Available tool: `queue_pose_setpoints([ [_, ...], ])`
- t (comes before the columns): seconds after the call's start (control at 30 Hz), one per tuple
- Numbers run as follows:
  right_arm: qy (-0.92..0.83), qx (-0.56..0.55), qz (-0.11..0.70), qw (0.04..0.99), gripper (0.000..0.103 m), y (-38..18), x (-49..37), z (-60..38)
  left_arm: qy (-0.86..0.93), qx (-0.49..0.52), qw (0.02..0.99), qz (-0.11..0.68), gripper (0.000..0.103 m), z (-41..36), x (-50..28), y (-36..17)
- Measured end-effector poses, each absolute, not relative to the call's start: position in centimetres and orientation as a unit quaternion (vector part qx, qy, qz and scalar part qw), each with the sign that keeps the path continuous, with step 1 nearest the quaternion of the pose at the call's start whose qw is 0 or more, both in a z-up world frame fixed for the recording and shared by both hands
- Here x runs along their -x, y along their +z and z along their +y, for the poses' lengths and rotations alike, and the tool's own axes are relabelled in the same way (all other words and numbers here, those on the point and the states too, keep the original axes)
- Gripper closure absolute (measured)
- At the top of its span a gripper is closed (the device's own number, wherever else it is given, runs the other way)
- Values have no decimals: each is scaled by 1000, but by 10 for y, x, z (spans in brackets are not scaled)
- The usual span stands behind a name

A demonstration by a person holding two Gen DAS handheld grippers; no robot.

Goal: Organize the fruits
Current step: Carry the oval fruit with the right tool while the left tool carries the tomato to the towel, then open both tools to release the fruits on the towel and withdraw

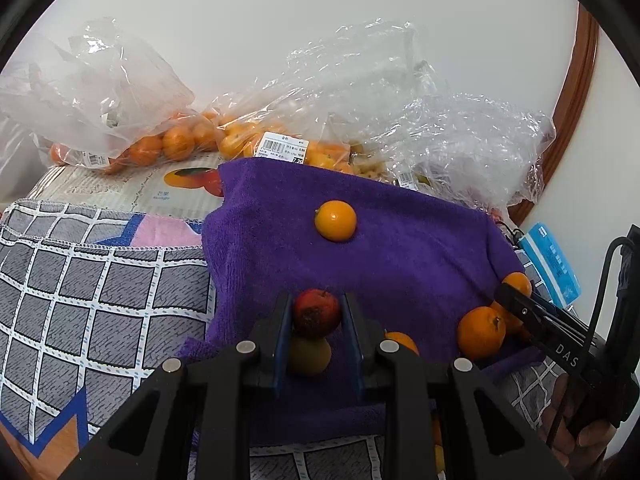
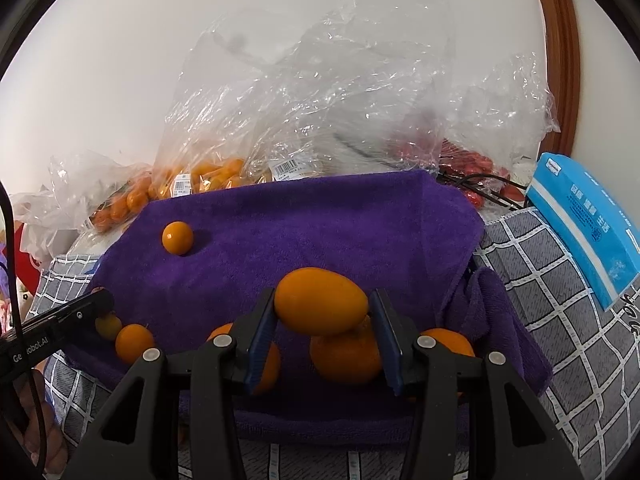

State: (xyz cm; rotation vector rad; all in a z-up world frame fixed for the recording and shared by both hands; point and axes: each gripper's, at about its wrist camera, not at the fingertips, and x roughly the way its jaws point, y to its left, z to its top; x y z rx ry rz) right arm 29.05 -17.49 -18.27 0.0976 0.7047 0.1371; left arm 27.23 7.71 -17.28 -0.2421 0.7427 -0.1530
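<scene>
In the left wrist view my left gripper (image 1: 317,303) is shut on a small red fruit (image 1: 316,316), held just above a yellow-green fruit (image 1: 310,356) on the purple towel (image 1: 400,248). A lone small orange fruit (image 1: 335,220) lies farther back on the towel. In the right wrist view my right gripper (image 2: 323,300) is shut on an oval orange fruit (image 2: 320,302), held over a round orange (image 2: 346,358). More oranges (image 2: 134,342) lie along the towel's near edge. Each gripper's tip shows at the side of the other's view: right gripper (image 1: 514,300), left gripper (image 2: 98,304).
Clear plastic bags of oranges (image 1: 172,140) and small orange fruits (image 2: 208,176) stand behind the towel against a white wall. A bag of red fruits (image 2: 472,164) and a blue tissue pack (image 2: 584,232) sit at the right. A grey checked cloth (image 1: 100,280) covers the surface.
</scene>
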Motion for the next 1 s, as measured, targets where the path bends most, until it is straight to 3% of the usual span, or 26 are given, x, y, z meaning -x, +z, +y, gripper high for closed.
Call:
queue_pose_setpoints([
  [0.33,74,-38,332,940,44,-177,-284,-168,-80,115,921,362,75,74,-271,-173],
  [0.47,75,-38,325,942,43,-175,-281,-169,-83,113,923,357,72,73,-269,-171],
  [0.67,73,-44,323,942,43,-174,-279,-171,-91,121,929,339,55,75,-265,-165],
  [1.0,64,-34,303,950,43,-166,-269,-168,-90,120,932,330,54,75,-262,-161],
])
